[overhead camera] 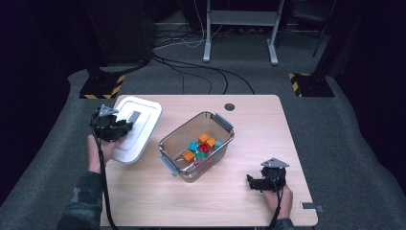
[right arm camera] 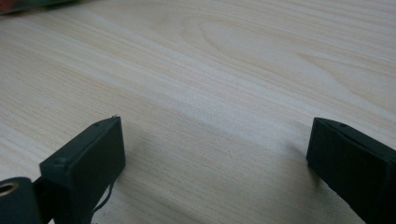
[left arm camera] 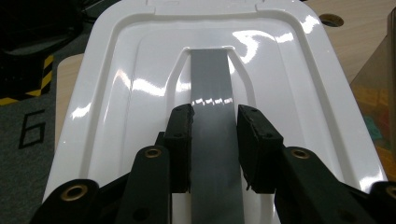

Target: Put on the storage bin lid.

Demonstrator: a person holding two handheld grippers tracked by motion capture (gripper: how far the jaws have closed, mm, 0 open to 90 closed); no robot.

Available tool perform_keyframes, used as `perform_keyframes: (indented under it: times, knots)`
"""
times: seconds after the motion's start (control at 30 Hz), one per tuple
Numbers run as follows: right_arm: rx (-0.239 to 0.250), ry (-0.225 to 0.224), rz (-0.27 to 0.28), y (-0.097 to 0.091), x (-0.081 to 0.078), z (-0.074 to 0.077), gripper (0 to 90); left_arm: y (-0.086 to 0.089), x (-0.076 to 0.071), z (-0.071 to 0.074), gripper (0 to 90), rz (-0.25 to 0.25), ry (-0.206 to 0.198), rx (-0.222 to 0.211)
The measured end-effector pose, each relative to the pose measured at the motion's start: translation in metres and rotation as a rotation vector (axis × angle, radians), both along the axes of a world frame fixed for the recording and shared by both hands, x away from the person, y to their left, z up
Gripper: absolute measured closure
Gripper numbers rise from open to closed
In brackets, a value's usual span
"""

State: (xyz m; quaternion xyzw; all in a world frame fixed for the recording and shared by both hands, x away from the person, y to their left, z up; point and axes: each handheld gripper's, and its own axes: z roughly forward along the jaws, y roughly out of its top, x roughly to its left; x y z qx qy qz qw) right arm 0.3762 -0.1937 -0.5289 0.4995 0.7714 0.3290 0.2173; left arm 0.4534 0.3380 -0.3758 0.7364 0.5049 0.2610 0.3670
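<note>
white lid (overhead camera: 135, 127) with grey handle (left arm camera: 212, 112), tilted at table's left edge.

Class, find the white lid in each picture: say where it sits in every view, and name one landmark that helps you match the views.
High view: the white lid is left of centre, at the table's left edge, left of the clear box, with the left gripper on it.
Left gripper view: the lid spans most of the frame, jaws shut on its grey handle.
Right gripper view: not in it.
Shared landmark: the wooden table.
</note>
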Motion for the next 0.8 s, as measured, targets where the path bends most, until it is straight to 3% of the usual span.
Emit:
perform_keyframes:
  times: [0.37, 0.8]
  knots:
    - [0.000, 0.000, 0.002, 0.000, 0.000, 0.000, 3.3, -0.017, -0.002, 0.023, 66.7, -0.063, -0.021, 0.012]
    - [0.006, 0.008, 0.010, 0.001, 0.001, 0.000, 1.7, -0.044, -0.004, 0.036, 66.7, -0.144, -0.035, 0.007]
